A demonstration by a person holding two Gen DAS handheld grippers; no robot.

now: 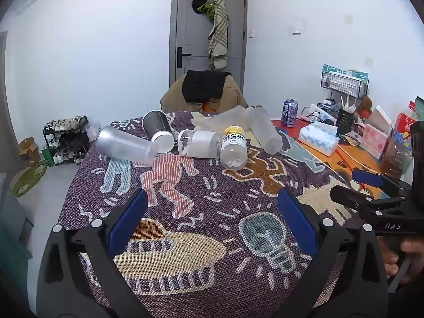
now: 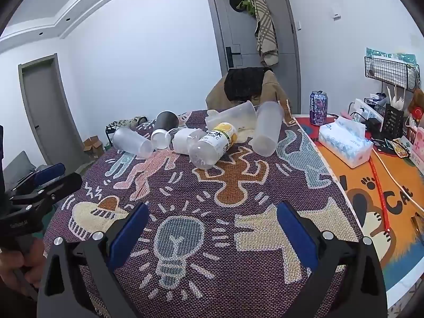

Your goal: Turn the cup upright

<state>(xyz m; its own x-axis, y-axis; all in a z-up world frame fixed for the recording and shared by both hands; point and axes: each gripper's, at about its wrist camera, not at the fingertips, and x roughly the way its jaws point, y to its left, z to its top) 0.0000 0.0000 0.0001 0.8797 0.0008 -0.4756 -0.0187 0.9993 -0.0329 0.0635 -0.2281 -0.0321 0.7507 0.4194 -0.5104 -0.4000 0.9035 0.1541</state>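
Left gripper (image 1: 212, 217) spread wide, right gripper (image 2: 213, 228) likewise, second door (image 2: 45, 111) only in right view, cups (image 1: 124, 145) toppled

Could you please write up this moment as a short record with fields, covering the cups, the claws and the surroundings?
surface: patterned cloth on the table
cups: frosted cup, dark cup, tall frosted cup, all lying on their sides
other containers: vitamin bottle and white-labelled jar, also tipped over
left claw: open, empty, short of the cups
right claw: open, empty, short of the cups
side items: purple can, tissue pack
task state: no cup upright yet
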